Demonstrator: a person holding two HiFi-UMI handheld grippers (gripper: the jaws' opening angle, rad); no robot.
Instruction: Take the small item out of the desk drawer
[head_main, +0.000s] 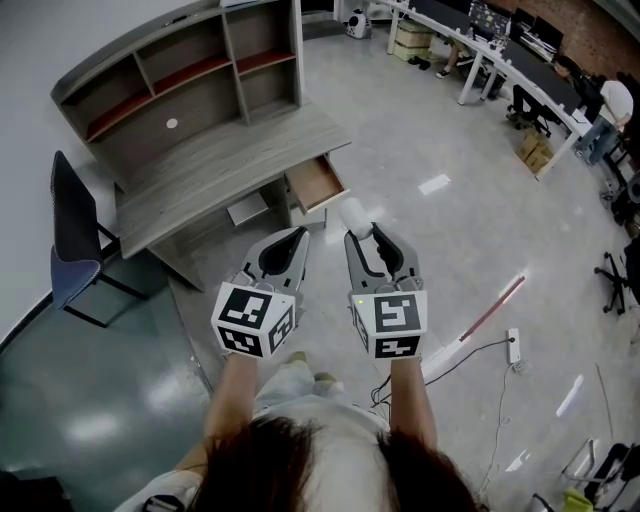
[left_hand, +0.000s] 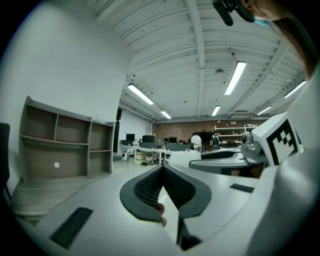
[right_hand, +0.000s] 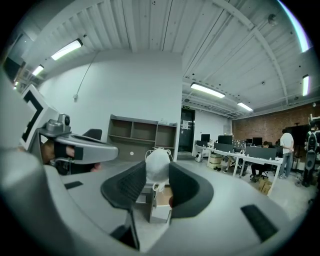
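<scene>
One grey polished floor (head_main: 430, 250) fills most of the head view.

Counter (head_main: 215, 165): grey wood, upper left of frame, with a shelf unit (head_main: 180, 75) standing on its back edge.

Row of white benches (head_main: 500, 60) with monitors: upper right corner.

Chair (head_main: 75, 250): dark, at the left edge, just beside the counter's near end.

Drawer (head_main: 315, 183): pulled out of the counter's right end, pale wood inside. In the right gripper view it shows low in the gap between the jaws (right_hand: 163, 195).

Left gripper (head_main: 293, 240): centre of frame, just left of the right one, held above the floor. In its own view (left_hand: 161, 167) the two black pads are pressed together at the tips, with nothing between them.

Right gripper (head_main: 368, 232): centre of frame, tips pointing toward the drawer. In its own view (right_hand: 157, 174) the jaws stand wide, both pads pinching the white item.

Red-and-white rod (head_main: 492, 308) and a power strip (head_main: 513, 345) lie on the floor at right centre.

White item (head_main: 352, 213): small, rounded and soft-looking, with thin loops of string. It is out of the drawer, in the air just below and right of the drawer's front in the head view. In the right gripper view (right_hand: 157, 166) it sits at centre frame, between the pads.
</scene>
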